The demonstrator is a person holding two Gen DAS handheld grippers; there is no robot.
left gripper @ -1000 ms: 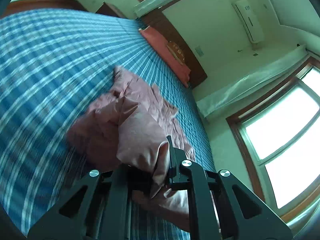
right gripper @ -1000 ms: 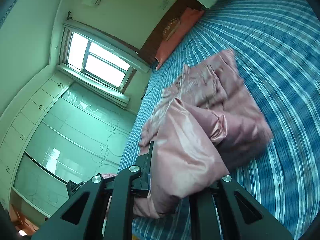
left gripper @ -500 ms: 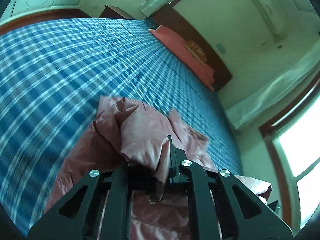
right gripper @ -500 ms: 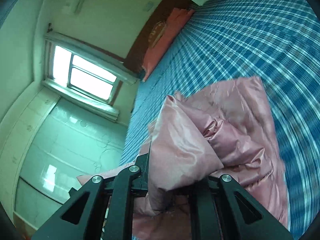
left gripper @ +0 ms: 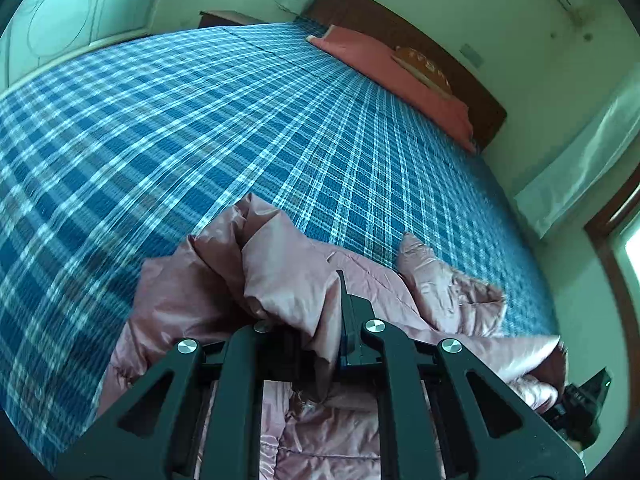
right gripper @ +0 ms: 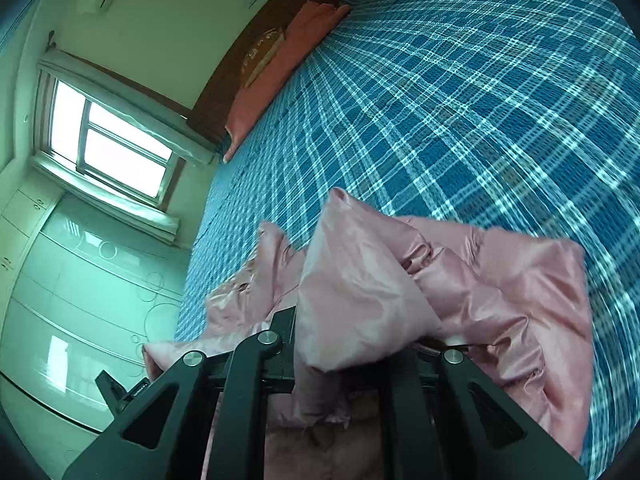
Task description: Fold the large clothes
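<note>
A pink padded jacket [left gripper: 440, 292] lies bunched at the near edge of the blue plaid bed [left gripper: 200, 120]. My left gripper [left gripper: 304, 308] pinches a fold of it. Its jaws are starting to open, with the fabric still pressed between them and draped over the left finger. In the right wrist view the same jacket [right gripper: 520, 280] spreads to the right. My right gripper [right gripper: 344, 332] is shut on another fold, which billows up over the fingers and hides the right fingertip. Each gripper's body shows at the edge of the other's view.
The plaid bed [right gripper: 480, 100] stretches away to a salmon pillow [left gripper: 400, 76] and a dark wooden headboard [left gripper: 400, 24]. A window [right gripper: 116, 148] and pale wardrobe doors [right gripper: 80, 300] stand beside the bed. Bare sheet lies beyond the jacket.
Both grippers have pulled their folds of the jacket back toward the near edge of the bed and lower. The jacket now sits closer under them, and more bare sheet shows beyond it.
</note>
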